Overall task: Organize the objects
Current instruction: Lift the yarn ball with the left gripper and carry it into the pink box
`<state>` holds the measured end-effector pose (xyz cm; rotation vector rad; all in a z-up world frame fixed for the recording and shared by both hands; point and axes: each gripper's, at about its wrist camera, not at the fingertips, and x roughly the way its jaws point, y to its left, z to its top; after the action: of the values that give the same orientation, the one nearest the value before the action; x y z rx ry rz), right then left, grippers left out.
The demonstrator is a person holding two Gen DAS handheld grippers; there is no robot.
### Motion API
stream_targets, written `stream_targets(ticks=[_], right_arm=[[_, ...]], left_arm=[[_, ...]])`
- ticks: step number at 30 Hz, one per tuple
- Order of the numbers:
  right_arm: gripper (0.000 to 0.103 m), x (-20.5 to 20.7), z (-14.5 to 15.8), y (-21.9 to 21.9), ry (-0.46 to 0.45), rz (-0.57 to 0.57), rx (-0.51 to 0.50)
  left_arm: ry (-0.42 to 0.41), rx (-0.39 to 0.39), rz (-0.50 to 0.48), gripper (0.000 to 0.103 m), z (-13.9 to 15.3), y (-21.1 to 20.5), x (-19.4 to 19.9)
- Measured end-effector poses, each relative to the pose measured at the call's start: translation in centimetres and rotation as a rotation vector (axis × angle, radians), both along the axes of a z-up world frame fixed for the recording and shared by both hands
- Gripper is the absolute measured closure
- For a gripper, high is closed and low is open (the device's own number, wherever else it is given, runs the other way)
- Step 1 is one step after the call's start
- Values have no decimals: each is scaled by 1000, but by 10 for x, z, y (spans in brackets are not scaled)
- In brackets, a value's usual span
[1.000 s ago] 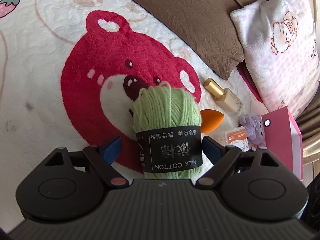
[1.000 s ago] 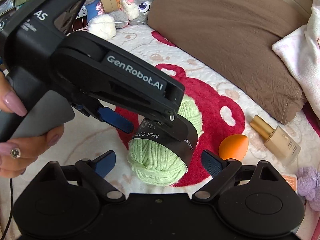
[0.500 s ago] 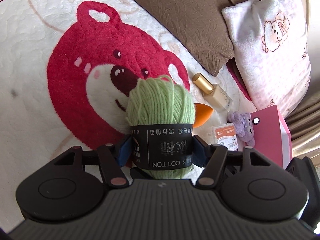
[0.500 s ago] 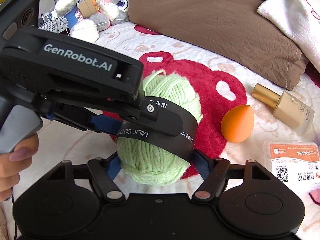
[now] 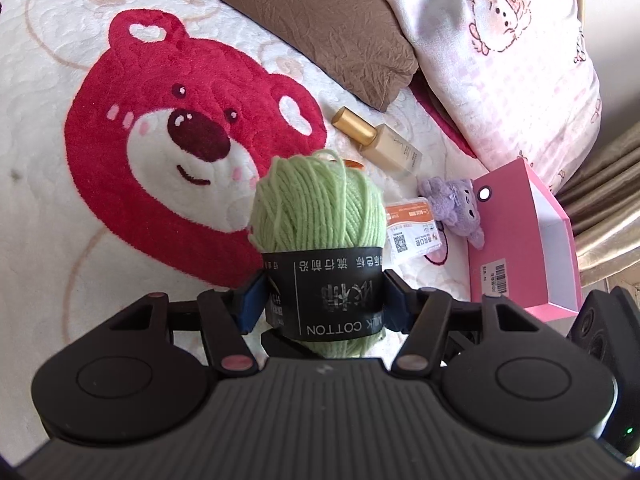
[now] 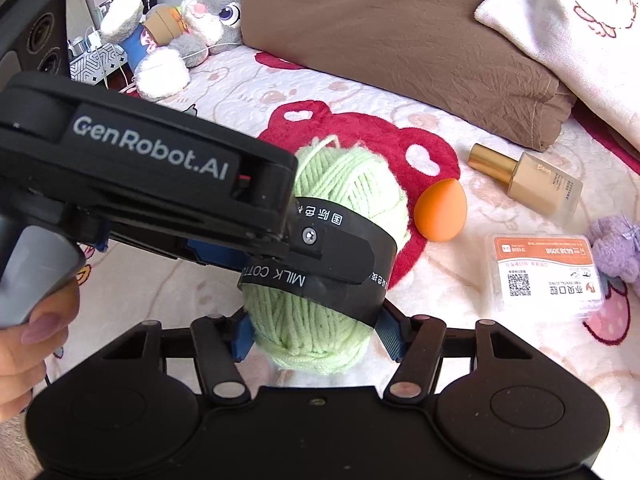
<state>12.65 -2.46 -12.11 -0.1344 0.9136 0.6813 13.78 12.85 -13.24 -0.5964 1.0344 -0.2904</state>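
A light green yarn ball (image 5: 316, 204) with a black "MILK COTTON" band hangs just above the bear blanket (image 5: 160, 160). My left gripper (image 5: 323, 300) is closing, and its blue pads (image 5: 252, 300) press the band from both sides. In the right wrist view the same yarn ball (image 6: 352, 184) has the left tool's housing (image 6: 152, 152) across it. My right gripper (image 6: 314, 336) is also closing, its pads (image 6: 242, 338) touching the ball's near end on either side.
An orange sponge (image 6: 440, 210), a foundation bottle (image 6: 532, 184), a small card box (image 6: 544, 276) and a purple plush (image 5: 456, 208) lie to the right. An open pink box (image 5: 524, 240) stands beyond them. Brown pillow (image 5: 320, 12) and white pillow (image 5: 500, 60) at the back; a hand (image 6: 32, 344) holds the left tool.
Both grippers' jaws went from wide apart to closed against the yarn ball. The ball has left the blanket and shifted right, nearer the card box and pink box.
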Motion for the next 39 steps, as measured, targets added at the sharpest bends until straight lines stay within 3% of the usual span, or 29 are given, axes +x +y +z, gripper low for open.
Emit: stream_targets(ticks=[7,12,28,39], right_arm=[[40,-19,29,-35,10,-60,-3],[40,-35,57,-73,69,-137,44],[40,-61,127,-149,51,-168,29],[40,-64,170,-187,3,-210,-51]], left_arm=[[-74,34,-109,44,38,-46,-15],[-92,26,-169,43,66,-78,-26],[-131,86,-340,43,152,-160,-49],[-181,57,-431,43,191,-205,-44]])
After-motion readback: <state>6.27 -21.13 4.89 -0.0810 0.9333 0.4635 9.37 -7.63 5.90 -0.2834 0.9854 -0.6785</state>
